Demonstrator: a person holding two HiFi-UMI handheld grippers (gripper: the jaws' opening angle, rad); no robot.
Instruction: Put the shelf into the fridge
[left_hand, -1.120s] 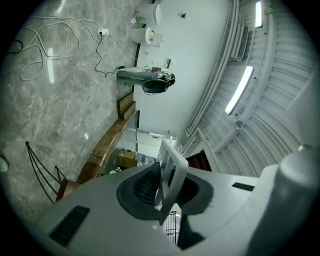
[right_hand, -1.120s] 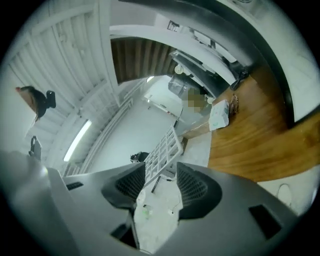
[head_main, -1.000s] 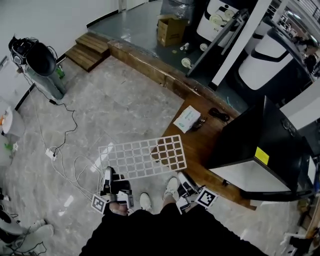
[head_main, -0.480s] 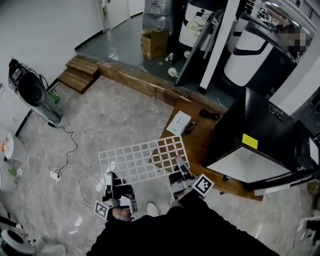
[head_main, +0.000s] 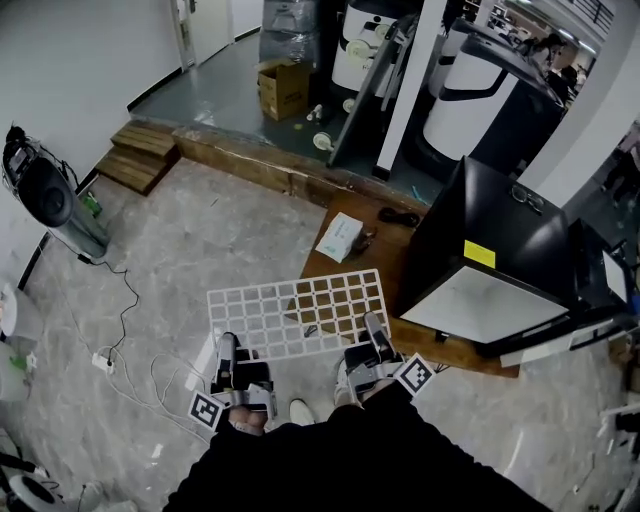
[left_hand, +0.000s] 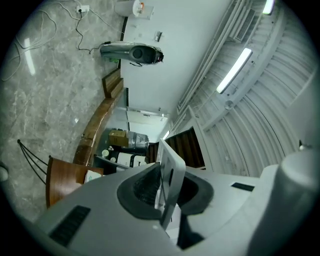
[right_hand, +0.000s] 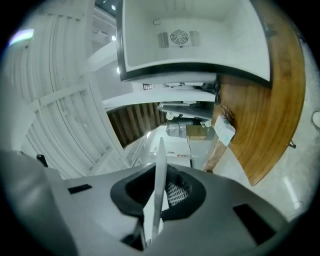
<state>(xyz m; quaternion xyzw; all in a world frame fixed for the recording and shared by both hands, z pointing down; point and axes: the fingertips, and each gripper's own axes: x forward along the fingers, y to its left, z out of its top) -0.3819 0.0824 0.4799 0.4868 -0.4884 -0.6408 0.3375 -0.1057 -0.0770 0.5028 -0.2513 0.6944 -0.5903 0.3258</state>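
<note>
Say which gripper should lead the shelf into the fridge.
Right: the right gripper, jaws just closed on the shelf, is nearest the open fridge; the left gripper grips the far side.

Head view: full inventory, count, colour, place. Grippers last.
shelf: 1, white wire grid, held up, centre
fridge: 1, black, white inside, open, right
wooden platform: 1, brown, under the fridge
carton: 1, white, on the platform
cardboard box: 1, brown, top
wooden steps: 1, brown, upper left
power strip: 1, white, on the floor, left
left gripper: 1, grey, shut on the shelf's near edge
right gripper: 1, grey, jaws have just been closing on the same edge
</note>
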